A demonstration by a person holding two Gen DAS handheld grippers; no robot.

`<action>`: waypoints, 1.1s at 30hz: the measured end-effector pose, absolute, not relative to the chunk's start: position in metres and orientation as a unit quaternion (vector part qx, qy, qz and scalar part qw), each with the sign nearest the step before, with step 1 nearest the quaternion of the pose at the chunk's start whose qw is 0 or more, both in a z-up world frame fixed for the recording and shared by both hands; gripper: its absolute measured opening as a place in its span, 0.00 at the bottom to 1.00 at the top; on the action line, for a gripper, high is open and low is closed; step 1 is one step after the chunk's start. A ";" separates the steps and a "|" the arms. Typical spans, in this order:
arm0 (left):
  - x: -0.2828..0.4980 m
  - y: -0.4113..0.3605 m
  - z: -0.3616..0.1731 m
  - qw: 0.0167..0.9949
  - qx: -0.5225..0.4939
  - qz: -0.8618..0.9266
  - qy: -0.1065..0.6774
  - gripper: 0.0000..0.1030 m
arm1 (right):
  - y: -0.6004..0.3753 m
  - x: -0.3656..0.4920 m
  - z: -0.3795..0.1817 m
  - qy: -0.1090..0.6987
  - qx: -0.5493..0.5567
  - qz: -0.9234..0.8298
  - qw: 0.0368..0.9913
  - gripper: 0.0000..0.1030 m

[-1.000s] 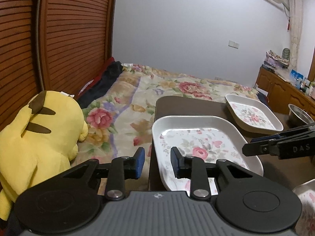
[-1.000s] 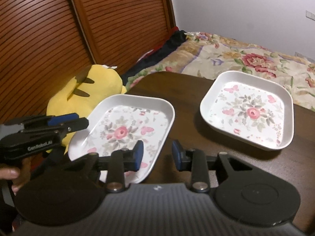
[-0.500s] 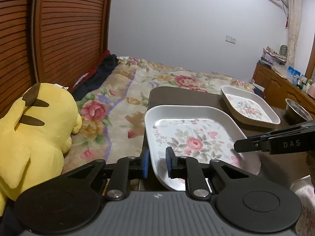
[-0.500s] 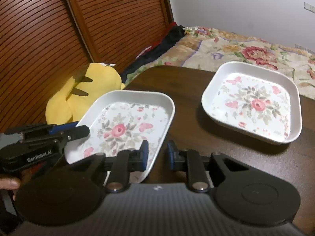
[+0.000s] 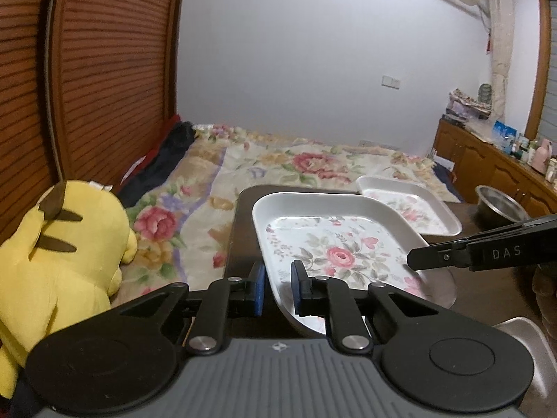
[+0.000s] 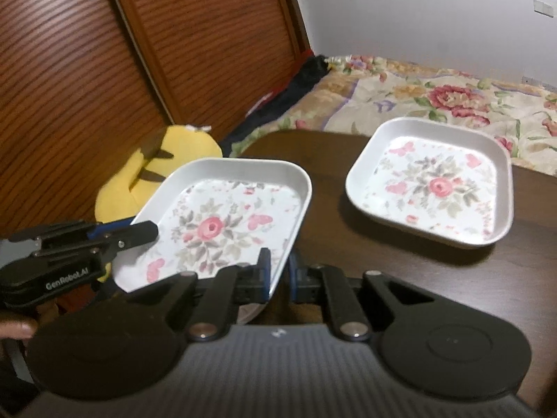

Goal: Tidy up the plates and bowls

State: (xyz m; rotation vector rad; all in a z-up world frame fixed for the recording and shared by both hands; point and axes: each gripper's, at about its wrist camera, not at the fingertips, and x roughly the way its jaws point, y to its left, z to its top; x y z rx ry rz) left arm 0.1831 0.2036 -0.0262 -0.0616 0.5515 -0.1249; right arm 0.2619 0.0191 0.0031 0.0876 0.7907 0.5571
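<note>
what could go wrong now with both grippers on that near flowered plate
1. The near plate is lifted and tilted, pinched only at two rim edges by the left gripper and right gripper; uneven pulling could make it slip out.
2. The far plate lies close by on the table; a careless swing could knock it.
3. A metal bowl sits near the table's right side and could get bumped.
</note>
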 end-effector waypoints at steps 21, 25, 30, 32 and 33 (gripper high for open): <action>0.117 0.129 0.033 0.969 0.005 -0.109 0.221 0.16 | -0.065 0.195 0.058 0.307 0.075 0.237 0.919 0.12; 0.099 0.123 0.039 0.970 0.007 -0.118 0.215 0.16 | -0.076 0.180 0.060 0.307 0.074 0.240 0.918 0.12; 0.081 0.117 0.043 0.969 0.002 -0.127 0.210 0.16 | -0.086 0.161 0.065 0.304 0.083 0.241 0.918 0.12; 0.074 0.115 0.042 0.969 0.005 -0.126 0.210 0.16 | -0.088 0.153 0.065 0.305 0.080 0.238 0.919 0.12; 0.072 0.114 0.042 0.969 0.006 -0.126 0.211 0.16 | -0.088 0.150 0.065 0.305 0.078 0.238 0.919 0.12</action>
